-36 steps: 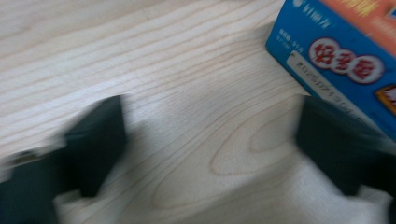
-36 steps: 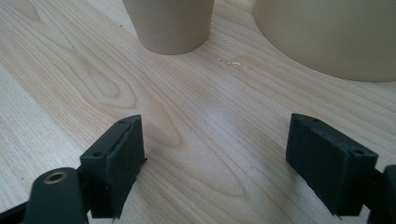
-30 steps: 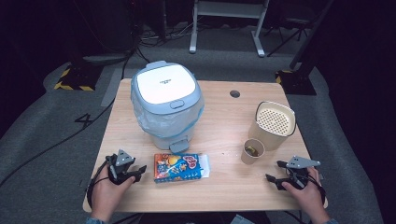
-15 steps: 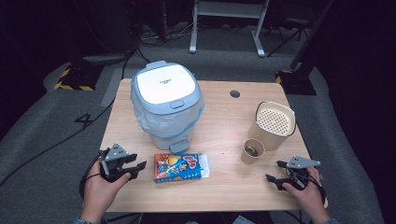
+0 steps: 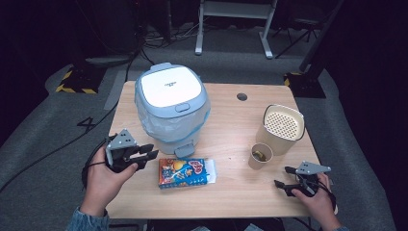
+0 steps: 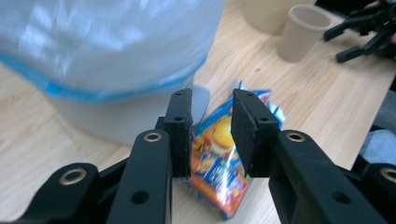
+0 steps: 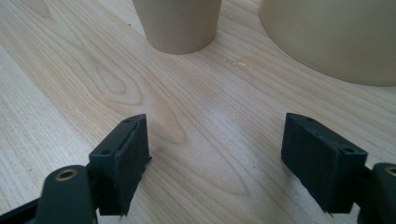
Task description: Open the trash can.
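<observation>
We judge the step as the approach: our left gripper (image 5: 144, 155) hovers just left of the snack packet (image 5: 186, 172), which lies flat on the counter (image 5: 231, 125) before the pedal bin (image 5: 171, 108). Its fingers (image 6: 180, 126) have just been closing, a narrow gap remains, nothing between them. Next they must descend onto the packet. The right gripper (image 5: 287, 176) rests with fingers wide apart, empty.

Left gripper view: the pale blue, bag-lined plastic bin (image 6: 107, 51) is blurred and cut off by the top and left edges. The orange printed foil snack packet (image 6: 219, 158) sits partly behind the black jaws, print unreadable. Right gripper view: the beige paper cup (image 7: 177, 23) and the cream round container (image 7: 336, 37) are cut off at the top. High view: cup contents too small to tell.
</observation>
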The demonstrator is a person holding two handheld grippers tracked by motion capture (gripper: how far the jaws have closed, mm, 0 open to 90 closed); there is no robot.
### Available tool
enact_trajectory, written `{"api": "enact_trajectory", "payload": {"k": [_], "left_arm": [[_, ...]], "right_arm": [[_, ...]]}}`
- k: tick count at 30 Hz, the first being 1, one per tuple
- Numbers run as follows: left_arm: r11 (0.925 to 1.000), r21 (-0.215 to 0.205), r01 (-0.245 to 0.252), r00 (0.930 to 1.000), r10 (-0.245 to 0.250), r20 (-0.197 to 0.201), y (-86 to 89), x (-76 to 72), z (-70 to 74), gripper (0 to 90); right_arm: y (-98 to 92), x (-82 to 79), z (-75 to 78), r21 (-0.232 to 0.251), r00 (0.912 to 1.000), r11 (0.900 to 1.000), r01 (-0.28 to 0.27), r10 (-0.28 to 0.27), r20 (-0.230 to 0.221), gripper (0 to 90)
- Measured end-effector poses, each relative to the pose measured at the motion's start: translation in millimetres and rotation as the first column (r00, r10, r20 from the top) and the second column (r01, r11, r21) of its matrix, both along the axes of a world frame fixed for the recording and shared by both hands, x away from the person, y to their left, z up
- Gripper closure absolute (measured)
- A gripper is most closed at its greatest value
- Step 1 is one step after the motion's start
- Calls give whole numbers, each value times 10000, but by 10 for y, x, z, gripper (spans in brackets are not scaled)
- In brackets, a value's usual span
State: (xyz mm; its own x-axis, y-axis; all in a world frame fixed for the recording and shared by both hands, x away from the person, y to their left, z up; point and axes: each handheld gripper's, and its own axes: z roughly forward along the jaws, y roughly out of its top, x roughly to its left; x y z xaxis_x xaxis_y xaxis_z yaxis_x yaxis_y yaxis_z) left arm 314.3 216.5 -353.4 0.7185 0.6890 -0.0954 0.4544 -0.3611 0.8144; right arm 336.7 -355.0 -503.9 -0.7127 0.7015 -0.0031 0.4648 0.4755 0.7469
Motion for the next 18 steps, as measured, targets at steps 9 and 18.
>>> {"api": "enact_trajectory", "payload": {"k": [9, 18], "left_arm": [[9951, -423, 893, 9949, -871, 518, -117, 169, 290, 765], [9849, -654, 1606, 9804, -1515, 1256, -205, 469, 577, 898]], "right_arm": [[0, -1, 0, 3, 10000, 10000, 5, -5, -9, 235], [0, 0, 0, 1, 10000, 10000, 0, 0, 0, 235]]}}
